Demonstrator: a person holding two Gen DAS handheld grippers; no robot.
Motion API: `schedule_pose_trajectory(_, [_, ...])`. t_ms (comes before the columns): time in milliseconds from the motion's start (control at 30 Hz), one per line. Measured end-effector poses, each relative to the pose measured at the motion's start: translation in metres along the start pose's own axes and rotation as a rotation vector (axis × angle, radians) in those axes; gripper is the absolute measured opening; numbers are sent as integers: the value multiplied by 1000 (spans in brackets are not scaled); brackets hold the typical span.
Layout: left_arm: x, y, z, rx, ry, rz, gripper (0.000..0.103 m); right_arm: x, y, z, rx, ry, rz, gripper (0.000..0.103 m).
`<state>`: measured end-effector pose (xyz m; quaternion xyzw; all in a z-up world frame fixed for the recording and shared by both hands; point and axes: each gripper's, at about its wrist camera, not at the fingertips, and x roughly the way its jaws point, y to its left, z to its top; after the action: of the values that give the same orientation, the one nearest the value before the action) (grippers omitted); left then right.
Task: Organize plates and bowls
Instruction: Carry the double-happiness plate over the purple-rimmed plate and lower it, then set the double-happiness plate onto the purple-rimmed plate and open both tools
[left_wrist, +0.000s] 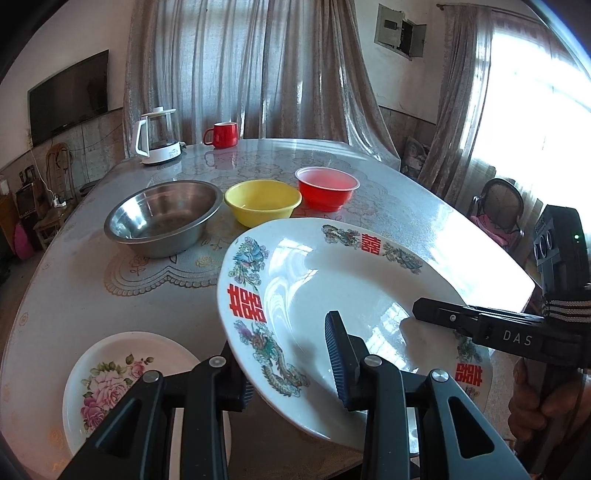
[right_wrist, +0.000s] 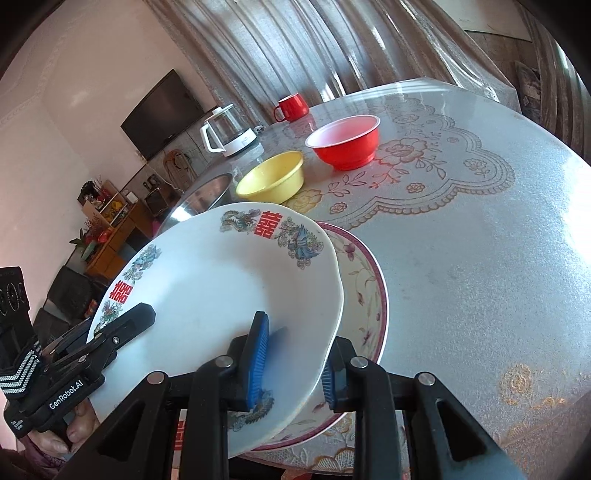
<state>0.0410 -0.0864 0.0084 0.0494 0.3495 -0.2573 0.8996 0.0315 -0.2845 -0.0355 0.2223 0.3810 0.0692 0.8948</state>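
Holding the dragon plate (left_wrist: 332, 295) with both grippers, we keep it tilted above the table (left_wrist: 74, 277). Left gripper (left_wrist: 291, 369) fingers clench its near rim; right gripper (right_wrist: 295, 362) fingers grasp the opposite rim, so the weight is shared. Under the right fingers lies the maroon-rimmed plate (right_wrist: 365, 288), probably the stacking spot. Beside the left fingers sits the rose plate (left_wrist: 110, 369); bowls wait beyond.

Both grippers are built from matte black linkage arms joined by round silver pivot screws. The left gripper (left_wrist: 291, 363) and the right gripper (right_wrist: 295, 363) are fitted with ribbed blue finger pads. White lettering and black-and-white chevron straps are carried on the housings.
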Motion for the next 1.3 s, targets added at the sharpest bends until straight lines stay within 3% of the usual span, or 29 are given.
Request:
schedule_pose_trajectory(433, [28,-2,-10,-39,87,-62,36,-5,-19,-4,36,-5,-54,25])
schedule_pose_trajectory(767, [35,12,-17,-82,135,-43,38,5,-9,-2,-27,28,-99,25])
schedule_pose_trajectory(1300, [27,13,-20,-76,137,-26,39,4,-3,0,-62,11,-167,25])
